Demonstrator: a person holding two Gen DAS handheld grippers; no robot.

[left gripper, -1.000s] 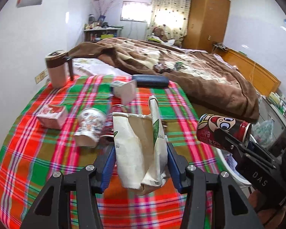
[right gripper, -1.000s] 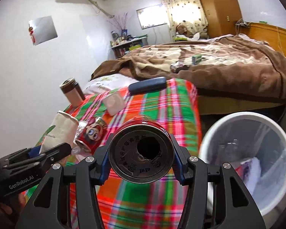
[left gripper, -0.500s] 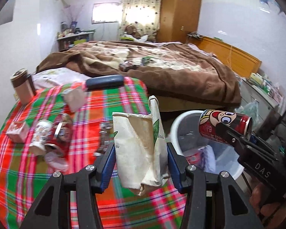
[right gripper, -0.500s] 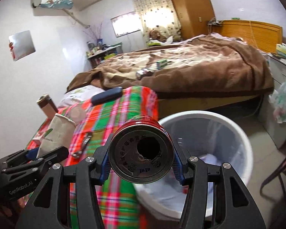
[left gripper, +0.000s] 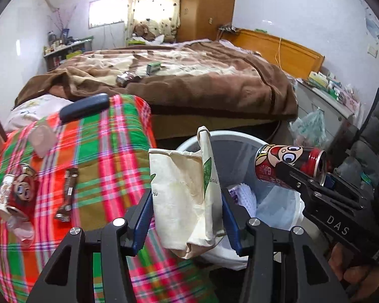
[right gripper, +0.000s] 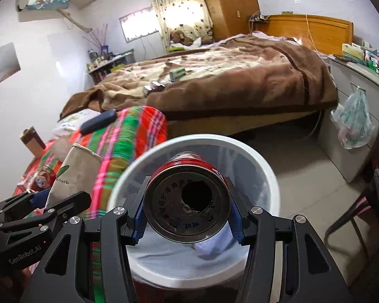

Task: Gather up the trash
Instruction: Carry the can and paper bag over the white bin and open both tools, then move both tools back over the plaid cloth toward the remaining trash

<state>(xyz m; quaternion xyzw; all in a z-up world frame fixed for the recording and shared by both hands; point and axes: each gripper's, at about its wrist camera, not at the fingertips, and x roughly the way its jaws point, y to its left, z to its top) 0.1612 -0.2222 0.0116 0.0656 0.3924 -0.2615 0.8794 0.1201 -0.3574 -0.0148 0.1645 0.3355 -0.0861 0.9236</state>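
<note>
Two loads, paper bag (left gripper: 187, 199) between left jaws, can (right gripper: 187, 202) between right jaws

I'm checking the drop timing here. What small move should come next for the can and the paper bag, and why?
Probably open the right gripper first. It holds the red can lined up with the mouth of the white bin, so the can should drop in. The left gripper holds the paper bag nearer the bin's rim beside the plaid table, so it likely needs a little more travel.
</note>
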